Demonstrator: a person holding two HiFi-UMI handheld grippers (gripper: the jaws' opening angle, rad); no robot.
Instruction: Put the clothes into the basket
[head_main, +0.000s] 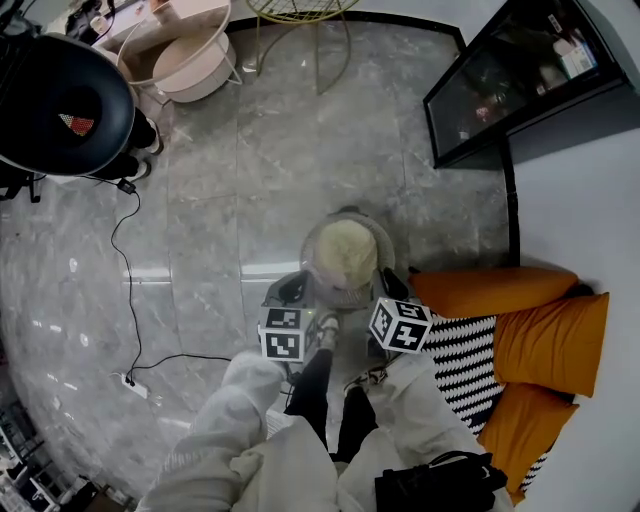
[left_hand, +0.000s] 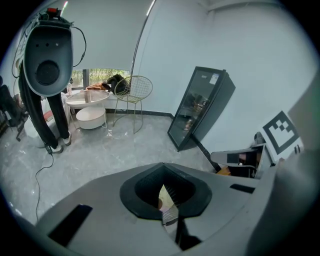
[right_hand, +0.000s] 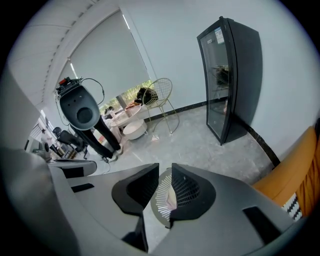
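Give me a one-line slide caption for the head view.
Person's left gripper and right gripper poised over a gray basket holding a cream garment, orange cushions alongside.

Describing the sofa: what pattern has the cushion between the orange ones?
The cushion is black-and-white zigzag; head view.

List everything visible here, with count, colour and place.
basket: one, grey, on the floor before the person
clothes: one heap, cream, inside the basket
orange cushions: three, orange, on the sofa at right
zigzag cushion: one, black and white, beside them
glass-door cabinet: one, black, far right
wire chair: one, gold, far side
round tables: two, white, beside the chair
domed device: one, black, far left
power strip: one, white, black cable, floor left
bag: one, black, by the person's legs
sleeves: two, white
left gripper: grey, jaws together, at the basket
right gripper: grey, jaws apart, at the basket
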